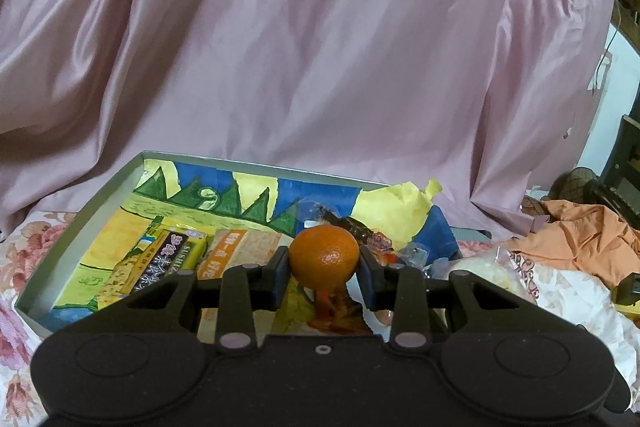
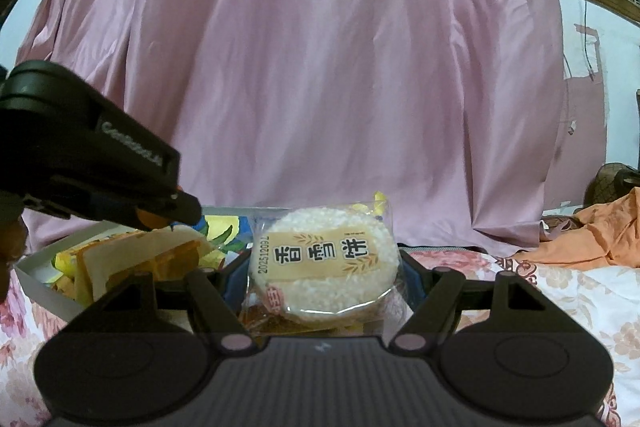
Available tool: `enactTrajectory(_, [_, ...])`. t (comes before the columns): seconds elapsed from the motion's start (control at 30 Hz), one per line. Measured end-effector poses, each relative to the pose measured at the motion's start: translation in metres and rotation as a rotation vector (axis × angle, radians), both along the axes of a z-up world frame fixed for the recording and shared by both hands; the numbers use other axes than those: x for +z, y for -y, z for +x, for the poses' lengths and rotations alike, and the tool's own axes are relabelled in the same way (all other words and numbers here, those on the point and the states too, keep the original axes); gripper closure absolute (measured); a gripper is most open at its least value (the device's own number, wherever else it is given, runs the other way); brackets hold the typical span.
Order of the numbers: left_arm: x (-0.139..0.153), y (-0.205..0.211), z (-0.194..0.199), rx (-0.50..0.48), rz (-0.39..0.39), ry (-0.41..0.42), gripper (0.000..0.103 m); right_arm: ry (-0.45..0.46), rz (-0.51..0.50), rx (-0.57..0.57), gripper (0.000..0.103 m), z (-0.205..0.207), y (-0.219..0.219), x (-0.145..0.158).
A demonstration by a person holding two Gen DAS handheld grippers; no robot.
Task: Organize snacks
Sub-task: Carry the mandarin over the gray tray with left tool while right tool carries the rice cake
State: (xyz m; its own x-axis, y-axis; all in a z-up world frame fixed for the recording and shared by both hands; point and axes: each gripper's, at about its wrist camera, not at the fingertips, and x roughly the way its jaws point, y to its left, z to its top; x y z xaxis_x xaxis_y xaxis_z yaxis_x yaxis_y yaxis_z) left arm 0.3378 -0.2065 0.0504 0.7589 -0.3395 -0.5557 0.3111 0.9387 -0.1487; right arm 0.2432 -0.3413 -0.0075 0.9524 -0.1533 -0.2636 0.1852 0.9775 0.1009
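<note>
My left gripper is shut on an orange tangerine and holds it above the grey tray, which has a colourful painted lining. Snack packets lie in the tray, among them a yellow seaweed packet and an orange-and-cream packet. My right gripper is shut on a round rice cracker in clear wrap, held upright near the tray's right side. The left gripper shows in the right wrist view over the tray.
A pink satin sheet hangs behind. The tray sits on a floral bedcover. Orange cloth lies at the right. A plastic bag of white snacks and loose wrappers lie right of the tray.
</note>
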Motion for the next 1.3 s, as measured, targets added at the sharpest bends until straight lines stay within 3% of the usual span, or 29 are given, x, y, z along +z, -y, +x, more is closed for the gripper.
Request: enactTrajectory(1.3, [-0.017,0.006,0.006,-0.002,0.021,-0.037,0.066,-0.015,-0.001,0.023,0.026,0.006,-0.007,-0.007])
